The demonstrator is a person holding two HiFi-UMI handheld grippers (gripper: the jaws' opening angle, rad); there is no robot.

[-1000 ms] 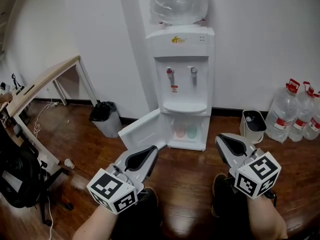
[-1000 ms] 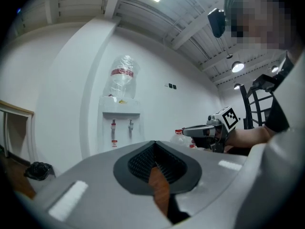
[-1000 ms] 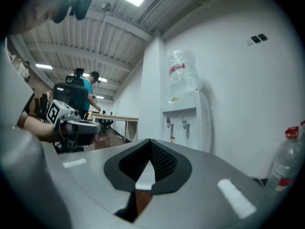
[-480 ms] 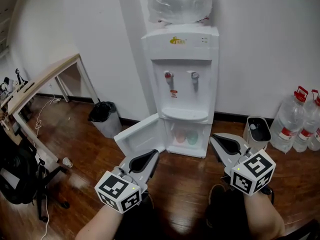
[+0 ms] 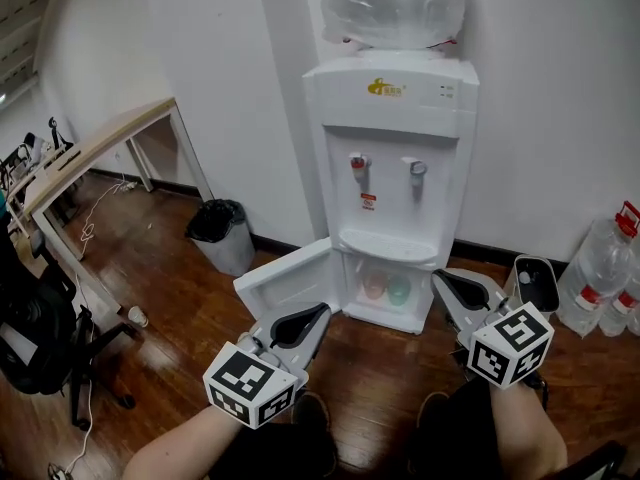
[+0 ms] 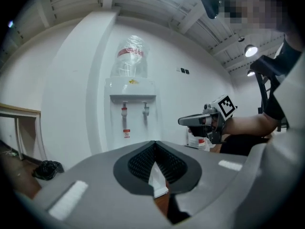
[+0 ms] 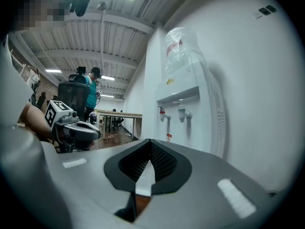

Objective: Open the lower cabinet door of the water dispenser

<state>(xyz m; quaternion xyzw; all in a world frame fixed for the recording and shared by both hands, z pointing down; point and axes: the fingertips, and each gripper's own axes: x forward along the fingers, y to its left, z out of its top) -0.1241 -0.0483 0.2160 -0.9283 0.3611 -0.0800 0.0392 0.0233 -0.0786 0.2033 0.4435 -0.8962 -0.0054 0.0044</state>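
Two closed, empty tools: left tool (image 5: pixel 322 311), right tool (image 5: pixel 439 277) | wooden floor (image 5: pixel 170 273) | white wall (image 5: pixel 235 88)

Office: water dispenser (image 5: pixel 395 168), desk (image 5: pixel 95 153), swivel chair (image 5: pixel 35 328), waste bin (image 5: pixel 222 233), spare water jugs (image 5: pixel 598 268).

A: Where does the water dispenser (image 5: pixel 395 168) stand?

B: Against the back wall, with a bottle (image 5: pixel 393 6) on top. Its lower cabinet door (image 5: pixel 290 280) hangs out to the left, and two cups (image 5: pixel 375 286) sit side by side in the compartment behind it.

A: And around it?

B: A bin (image 5: pixel 222 233) is just left, by the wall. The tabletop (image 5: pixel 95 153) is further left, with a chair (image 5: pixel 40 333) before it. To the right are a container (image 5: pixel 537 283), then jugs (image 5: pixel 605 268). The left hand-held gripper (image 5: pixel 318 314) is before the door, the right hand-held gripper (image 5: pixel 442 279) before the dispenser's right edge.
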